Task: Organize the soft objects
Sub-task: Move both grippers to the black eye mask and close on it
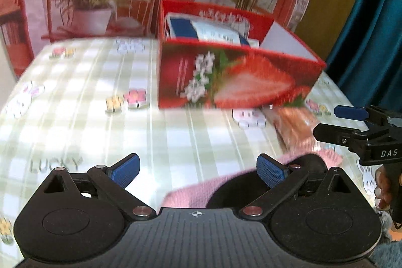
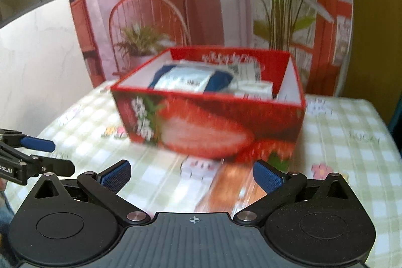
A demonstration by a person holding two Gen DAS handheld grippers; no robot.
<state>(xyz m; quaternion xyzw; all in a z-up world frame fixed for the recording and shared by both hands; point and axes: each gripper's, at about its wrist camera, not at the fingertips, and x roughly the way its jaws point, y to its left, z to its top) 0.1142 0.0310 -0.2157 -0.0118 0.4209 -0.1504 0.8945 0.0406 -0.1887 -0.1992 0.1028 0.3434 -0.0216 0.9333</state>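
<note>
Here, from the left wrist camera, the left gripper [image 1: 198, 170] hangs low over the checked tablecloth [image 1: 100, 132] with its blue pads spread wide and nothing between them; just beneath and beside its right finger lies a pink knitted cloth [image 1: 201, 190] with something dark and rounded [image 1: 309, 162] on it that I cannot identify. Beyond that, a brown crinkly packet [image 1: 296, 127] rests on the cloth against the near corner of the red strawberry box [image 1: 226, 77], which already contains a blue-and-white pack [image 1: 208, 32]. The right gripper [image 1: 334, 124] pokes in from the right edge beside the packet, fingers apart. From the right wrist camera the pink cloth is out of sight; instead the right gripper [image 2: 191, 177] shows its fingers wide and empty, straddling the blurred brown packet [image 2: 231, 190] without clearly touching it. The box [image 2: 208, 127] stands just behind, and the left gripper [image 2: 47, 155] shows at the left edge.
</note>
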